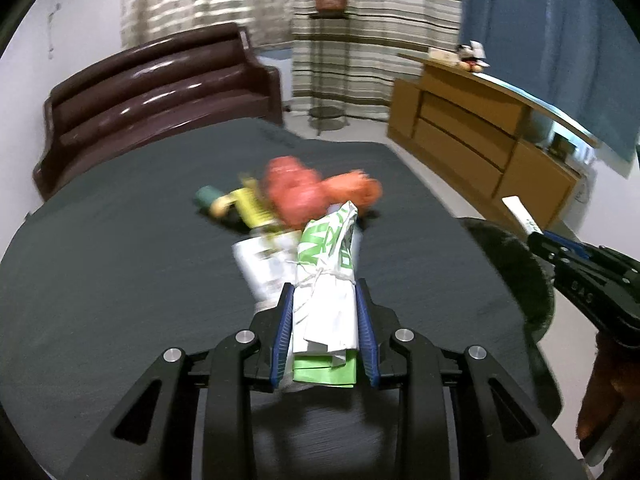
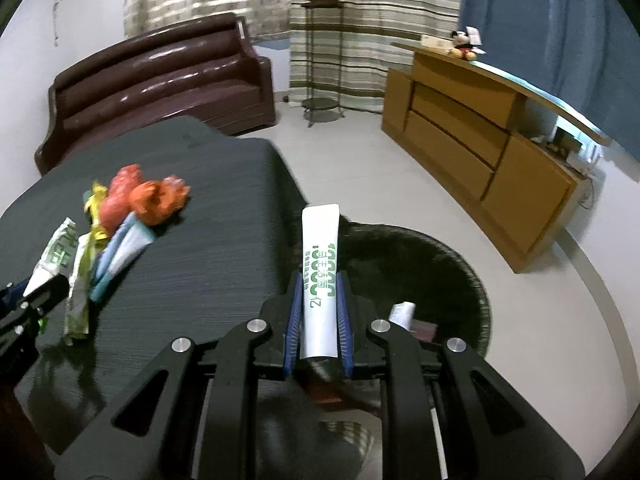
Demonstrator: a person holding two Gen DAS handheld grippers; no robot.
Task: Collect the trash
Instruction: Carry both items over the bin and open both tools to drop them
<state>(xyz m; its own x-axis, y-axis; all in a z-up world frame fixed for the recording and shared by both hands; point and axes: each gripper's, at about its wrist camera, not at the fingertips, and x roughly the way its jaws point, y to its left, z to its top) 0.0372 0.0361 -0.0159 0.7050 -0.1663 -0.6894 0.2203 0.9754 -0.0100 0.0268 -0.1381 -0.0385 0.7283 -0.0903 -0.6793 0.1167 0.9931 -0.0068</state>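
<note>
Left gripper (image 1: pixel 325 292) jaws clamped on a white-and-green crumpled wrapper (image 1: pixel 329 280), held over the dark table (image 1: pixel 120 260). Right gripper (image 2: pixel 319 280) jaws clamped on a white tube (image 2: pixel 320 280) with green print, held upright at the table's right edge, just above the dark round bin (image 2: pixel 440 272) on the floor. Bin has a small white scrap (image 2: pixel 401 313) inside. More trash on the table, far and left of the right gripper: orange crumpled bags (image 2: pixel 148 196), yellow wrapper (image 2: pixel 94 204), blue-white tube (image 2: pixel 124 248), all touching in a loose pile. Brown sofa (image 2: pixel 160 76) far left, wooden cabinet (image 2: pixel 480 152) far right.
</note>
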